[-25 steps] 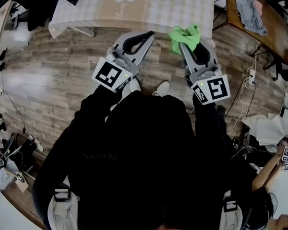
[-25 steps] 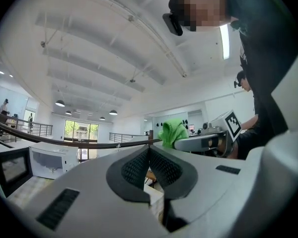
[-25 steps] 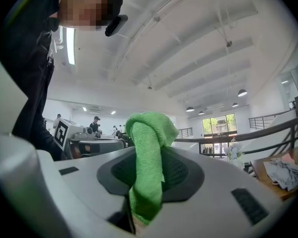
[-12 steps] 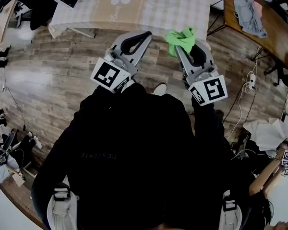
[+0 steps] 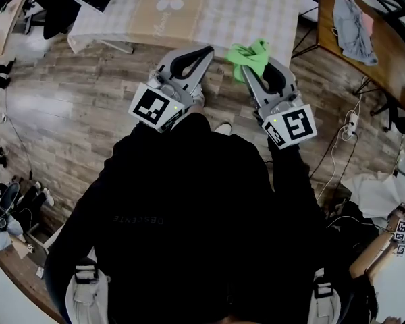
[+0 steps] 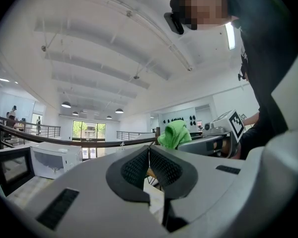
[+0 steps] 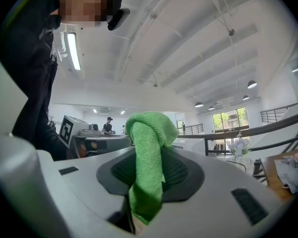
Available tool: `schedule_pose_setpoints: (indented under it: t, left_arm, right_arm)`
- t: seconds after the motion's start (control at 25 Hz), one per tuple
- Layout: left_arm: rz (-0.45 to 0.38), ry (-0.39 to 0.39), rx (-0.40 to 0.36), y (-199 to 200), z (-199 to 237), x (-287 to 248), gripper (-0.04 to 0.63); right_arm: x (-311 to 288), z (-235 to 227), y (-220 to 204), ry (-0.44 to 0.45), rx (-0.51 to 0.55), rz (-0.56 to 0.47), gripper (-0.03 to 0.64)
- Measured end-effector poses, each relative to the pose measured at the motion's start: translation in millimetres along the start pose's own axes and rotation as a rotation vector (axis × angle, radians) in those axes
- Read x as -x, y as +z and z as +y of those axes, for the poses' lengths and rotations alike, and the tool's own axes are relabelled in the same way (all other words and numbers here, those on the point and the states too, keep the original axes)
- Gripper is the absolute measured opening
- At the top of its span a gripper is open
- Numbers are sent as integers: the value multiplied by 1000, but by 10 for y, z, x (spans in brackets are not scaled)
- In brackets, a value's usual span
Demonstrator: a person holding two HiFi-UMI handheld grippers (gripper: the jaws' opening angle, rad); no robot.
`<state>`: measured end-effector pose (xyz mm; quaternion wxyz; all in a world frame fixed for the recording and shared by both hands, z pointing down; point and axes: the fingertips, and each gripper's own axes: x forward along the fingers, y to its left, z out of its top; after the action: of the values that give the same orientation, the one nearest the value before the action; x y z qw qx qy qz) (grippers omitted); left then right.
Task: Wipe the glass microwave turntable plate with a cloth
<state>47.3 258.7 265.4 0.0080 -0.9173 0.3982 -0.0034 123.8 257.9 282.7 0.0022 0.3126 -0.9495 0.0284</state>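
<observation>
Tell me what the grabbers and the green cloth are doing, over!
Left gripper shut, empty. Right gripper shut on green cloth. Glass plate not in view. Both grippers held up, short of the checked table.

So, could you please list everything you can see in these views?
cloth: one, green, pinched in the right hand-held gripper.
table: one, checked covering with a daisy print, ahead of the person.
appliances: two, one dark-fronted and one white, far left in the left gripper view.
side table: one, brown wood, upper right of the head view.
garment: one, grey, lying on the side table.
floor: one, wood planks, under everything.
left hand-held gripper: one, grey, jaws together, empty.
right hand-held gripper: one, grey, shut on the cloth.
</observation>
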Motion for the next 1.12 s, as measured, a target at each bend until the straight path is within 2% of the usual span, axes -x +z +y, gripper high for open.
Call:
schedule_pose_setpoints:
  t: [0.12,0.32,0.72,1.12]
  left_arm:
    - [-8,-4,-1,-24,99,-42,20]
    - [-12,-11,22,-89,593,-307,21]
    - [3,-76,40,-127,1602,-873,20]
    - [23,-144,54,-230,2289,-1167,20]
  right_arm:
    - [-93,-47,-14,-6,4,2,123]
    - [-517,-327,-35,-16,11,34,124]
    - [-1488,-965,-13,-75,-9,69,126]
    - [-2160,-1331,-99,-141,-29,108,129]
